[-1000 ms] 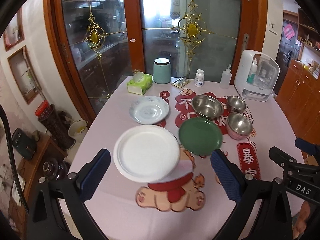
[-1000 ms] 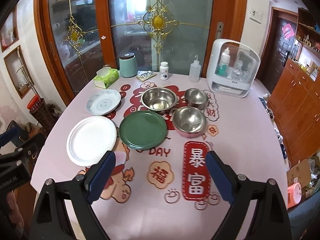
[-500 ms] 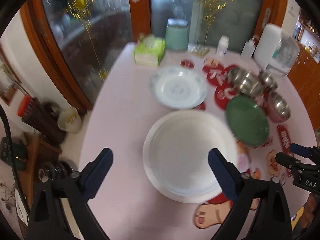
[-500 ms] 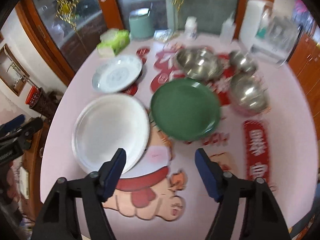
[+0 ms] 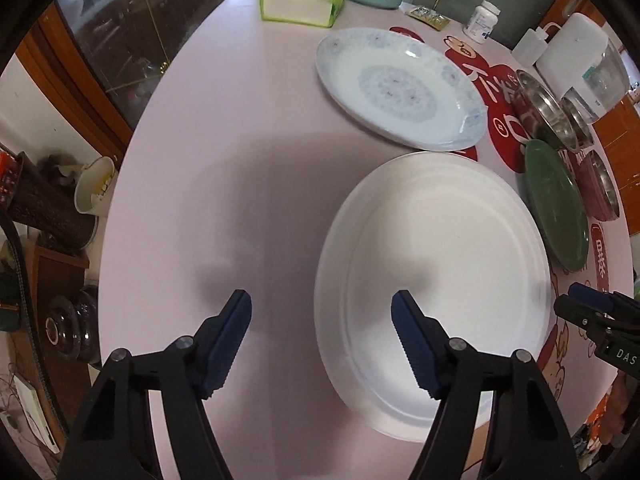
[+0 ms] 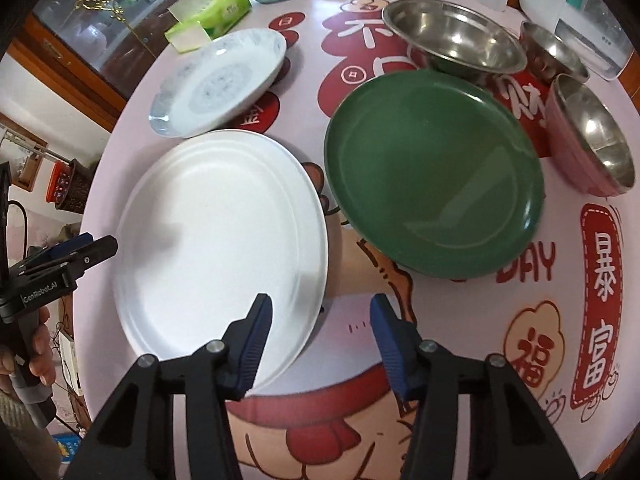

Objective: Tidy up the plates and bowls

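Left gripper points steeply down at the worktop; jaws part open, just been closing, one blue pad over bare pink cloth, the other over the large white round plate. Its left rim lies between the pads; no pad presses on it.

Right gripper: jaws also part open, just been closing. They straddle the same plate's rim at about 4 o'clock, left pad over the plate, right pad over the printed cloth. No contact visible; nothing held.

Right wrist view, positions taken from the white plate:
- dark green round plate at 3 o'clock, just beside, edges nearly touching.
- pale blue patterned shallow dish at 12 o'clock, close to the rim.
- large steel bowl at 2 o'clock, behind the green plate.
- small steel bowl further right.
- pink-sided steel bowl just beside the green plate's right edge.
- green tissue pack at the far edge of the worktop.

Person's hand grips the left gripper's handle, left edge of the right wrist view.
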`<action>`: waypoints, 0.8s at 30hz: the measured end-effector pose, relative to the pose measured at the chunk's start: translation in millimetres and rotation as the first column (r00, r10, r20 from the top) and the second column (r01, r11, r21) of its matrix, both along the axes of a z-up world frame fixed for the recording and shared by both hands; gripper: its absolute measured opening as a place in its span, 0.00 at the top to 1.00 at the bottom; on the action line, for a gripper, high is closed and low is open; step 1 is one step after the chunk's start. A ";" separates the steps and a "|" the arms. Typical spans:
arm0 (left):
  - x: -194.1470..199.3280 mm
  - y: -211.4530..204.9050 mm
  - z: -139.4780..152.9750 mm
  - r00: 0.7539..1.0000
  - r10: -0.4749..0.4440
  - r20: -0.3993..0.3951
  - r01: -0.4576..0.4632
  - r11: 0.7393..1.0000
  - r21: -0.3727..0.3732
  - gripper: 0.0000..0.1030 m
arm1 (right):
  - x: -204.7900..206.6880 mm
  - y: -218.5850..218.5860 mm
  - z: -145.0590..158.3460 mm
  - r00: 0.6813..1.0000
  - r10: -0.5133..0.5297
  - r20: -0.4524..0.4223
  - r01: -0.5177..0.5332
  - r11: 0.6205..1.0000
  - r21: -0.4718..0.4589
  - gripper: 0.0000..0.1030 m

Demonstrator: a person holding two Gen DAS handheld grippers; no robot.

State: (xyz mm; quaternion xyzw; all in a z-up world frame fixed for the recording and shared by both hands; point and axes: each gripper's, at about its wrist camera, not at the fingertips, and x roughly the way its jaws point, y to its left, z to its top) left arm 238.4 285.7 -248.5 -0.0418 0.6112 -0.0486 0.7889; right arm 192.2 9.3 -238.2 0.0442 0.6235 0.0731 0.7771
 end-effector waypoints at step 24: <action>5.6 -15.8 -2.6 0.991 -0.104 -0.087 0.097 0.992 -0.084 0.83 | -8.4 -16.4 -5.3 0.997 -0.001 -0.077 0.004 0.999 0.038 0.79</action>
